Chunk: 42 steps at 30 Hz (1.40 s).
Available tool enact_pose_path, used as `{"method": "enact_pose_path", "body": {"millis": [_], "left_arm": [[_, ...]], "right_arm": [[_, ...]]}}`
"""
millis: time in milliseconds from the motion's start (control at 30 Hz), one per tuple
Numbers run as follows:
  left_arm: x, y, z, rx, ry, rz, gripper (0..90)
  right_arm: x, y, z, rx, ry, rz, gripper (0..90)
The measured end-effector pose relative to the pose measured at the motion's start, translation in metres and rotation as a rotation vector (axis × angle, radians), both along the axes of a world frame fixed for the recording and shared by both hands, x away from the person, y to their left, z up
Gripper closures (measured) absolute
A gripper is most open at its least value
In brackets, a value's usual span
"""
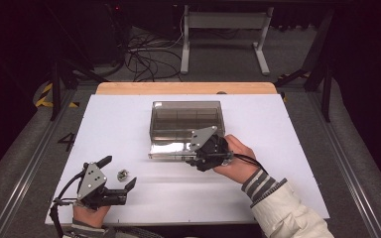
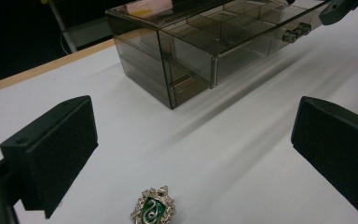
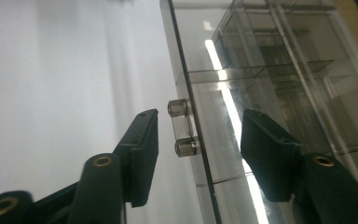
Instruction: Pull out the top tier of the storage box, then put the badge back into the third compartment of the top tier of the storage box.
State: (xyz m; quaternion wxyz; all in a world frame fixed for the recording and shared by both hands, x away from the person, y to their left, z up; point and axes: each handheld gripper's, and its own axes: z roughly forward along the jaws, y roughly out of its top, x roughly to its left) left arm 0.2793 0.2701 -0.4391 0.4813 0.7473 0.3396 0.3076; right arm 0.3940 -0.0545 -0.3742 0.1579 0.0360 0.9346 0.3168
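Note:
A smoky clear drawer box (image 1: 186, 116) stands at the middle of the white table (image 1: 119, 124), with its top drawer (image 1: 171, 148) pulled out toward me. My right gripper (image 1: 192, 157) is at the drawer front. In the right gripper view it (image 3: 198, 123) is open, and the drawer's small clear handle (image 3: 182, 127) sits between the jaws with a gap on each side. A silver and green badge (image 1: 123, 174) lies on the table at the near left. My left gripper (image 1: 119, 171) is open around it, and the badge (image 2: 154, 210) lies low between the wide jaws.
The box (image 2: 186, 56) has several compartments and a lower drawer that is pushed in. A wooden strip (image 1: 186, 88) runs along the table's far edge. Behind it stand a white metal frame (image 1: 223, 29) and loose cables (image 1: 149, 59) on the floor.

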Motion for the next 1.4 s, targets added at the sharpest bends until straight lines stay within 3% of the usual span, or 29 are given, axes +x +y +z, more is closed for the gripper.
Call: {"method": "enact_pose_path", "body": {"millis": [367,500,733,1167,1333,1400], "left_arm": [[0.002,-0.002,0.002,-0.013,-0.005,-0.007,0.7],[-0.001,0.002,0.003,-0.028,-0.008,-0.005,0.7],[0.0,0.003,0.004,-0.031,-0.013,0.014,0.6],[0.004,0.012,0.006,-0.038,0.007,0.02,0.2],[0.004,0.014,0.005,-0.04,0.013,0.034,0.2],[0.004,0.015,0.005,-0.041,0.009,0.036,0.1]], "right_arm": [[-0.003,-0.014,0.011,0.099,-0.018,-0.036,31.7],[-0.006,-0.022,0.016,0.159,-0.031,-0.044,27.4],[-0.005,-0.043,0.02,0.273,0.003,-0.081,14.3],[-0.012,-0.084,0.013,0.393,0.012,-0.203,0.2],[-0.013,-0.103,0.004,0.456,0.033,-0.237,0.0],[-0.013,-0.11,0.0,0.459,0.034,-0.254,0.0]]}}
